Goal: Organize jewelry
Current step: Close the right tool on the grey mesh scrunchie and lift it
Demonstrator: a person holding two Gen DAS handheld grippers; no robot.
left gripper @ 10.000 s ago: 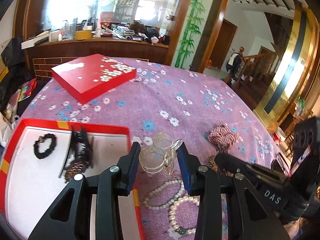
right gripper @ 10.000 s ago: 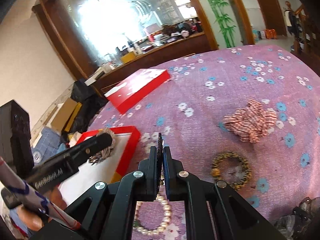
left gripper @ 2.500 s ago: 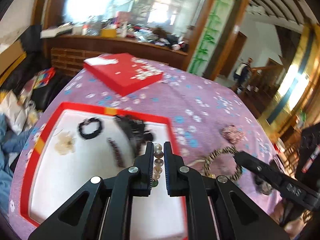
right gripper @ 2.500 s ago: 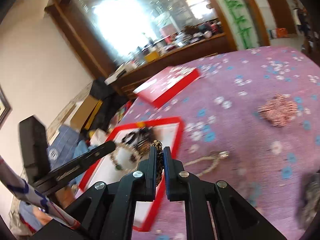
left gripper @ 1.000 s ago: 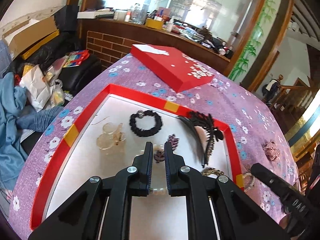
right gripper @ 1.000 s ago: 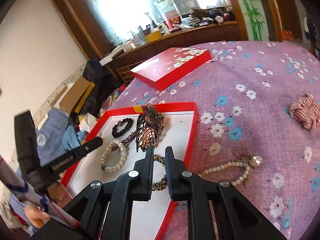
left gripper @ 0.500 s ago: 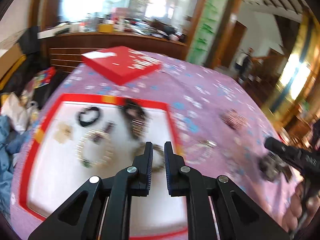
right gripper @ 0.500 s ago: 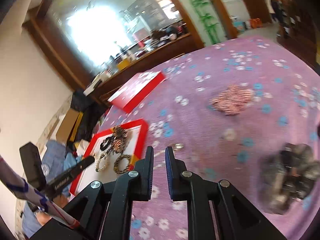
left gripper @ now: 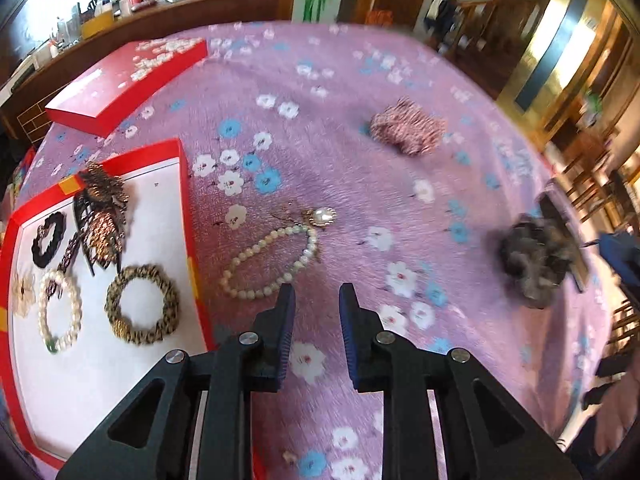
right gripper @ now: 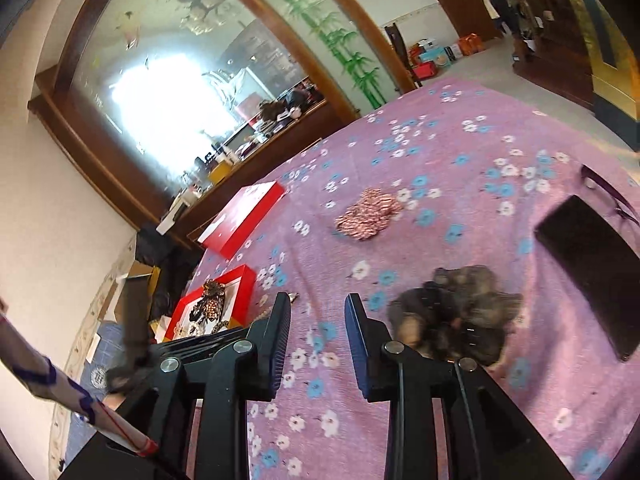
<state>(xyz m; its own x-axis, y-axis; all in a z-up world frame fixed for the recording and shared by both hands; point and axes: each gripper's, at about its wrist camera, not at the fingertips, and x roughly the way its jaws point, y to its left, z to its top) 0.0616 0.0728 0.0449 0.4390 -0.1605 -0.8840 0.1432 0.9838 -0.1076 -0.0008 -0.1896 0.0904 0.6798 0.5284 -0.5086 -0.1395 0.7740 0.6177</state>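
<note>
A red-rimmed white tray at the left holds a leopard bangle, a pearl bracelet, a black bracelet and a dark hair claw. On the purple cloth a pearl necklace lies just ahead of my left gripper, whose jaws are opening with nothing between them. A pink striped scrunchie lies farther off, a dark grey scrunchie to the right. My right gripper is also opening, empty, just left of the dark scrunchie. The tray shows at its lower left.
The red flowered box lid lies at the back left of the table. A black flat object and dark glasses lie at the right edge. A wooden sideboard stands behind; a person's hand is at lower right.
Both grippers were shut on bracelets over the tray, let them go and swung right across the cloth. Their jaws have now parted. The leopard bangle and pearl bracelet lie in the tray.
</note>
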